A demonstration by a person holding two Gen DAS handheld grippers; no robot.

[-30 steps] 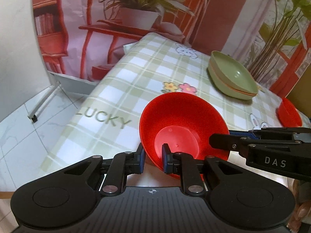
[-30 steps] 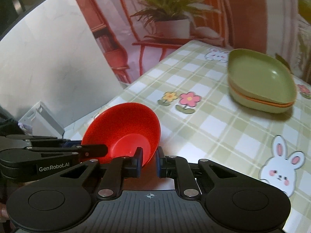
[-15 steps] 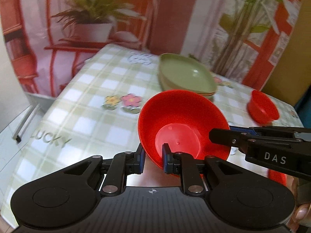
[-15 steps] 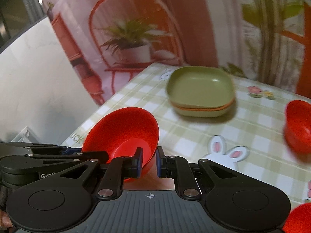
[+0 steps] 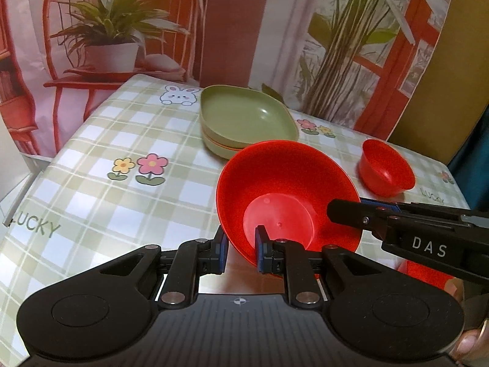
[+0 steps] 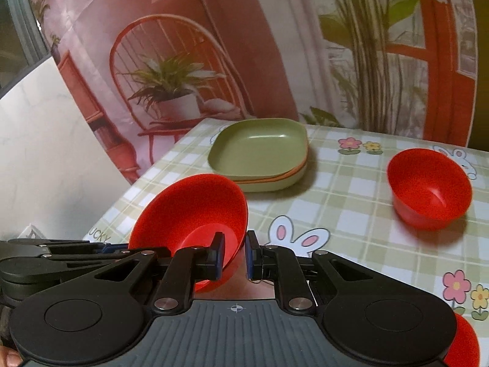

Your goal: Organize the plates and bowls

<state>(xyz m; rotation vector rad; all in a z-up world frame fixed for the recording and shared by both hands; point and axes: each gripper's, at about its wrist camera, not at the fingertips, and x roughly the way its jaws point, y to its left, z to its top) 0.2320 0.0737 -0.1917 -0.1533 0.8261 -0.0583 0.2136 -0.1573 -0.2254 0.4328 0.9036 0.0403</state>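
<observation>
A wide red bowl (image 5: 287, 195) is held above the checked tablecloth (image 5: 101, 189) by both grippers. My left gripper (image 5: 240, 252) is shut on its near rim. My right gripper (image 6: 233, 255) is shut on the opposite rim of the same bowl (image 6: 195, 214), and it enters the left wrist view from the right (image 5: 397, 223). A stack of green square plates (image 5: 244, 120) sits at the back of the table, also seen in the right wrist view (image 6: 259, 153). A smaller red bowl (image 6: 428, 186) stands on the table to the right (image 5: 386, 166).
Another red bowl shows partly at the near right edge (image 6: 464, 345), also under the right gripper in the left wrist view (image 5: 424, 275). A printed backdrop (image 5: 232, 24) with chair and plants hangs behind the table. The table's left edge (image 5: 45, 159) drops to a white floor.
Both grippers have carried the wide red bowl to the right across the table. The green plates and the small red bowl have come closer to the centre of both views.
</observation>
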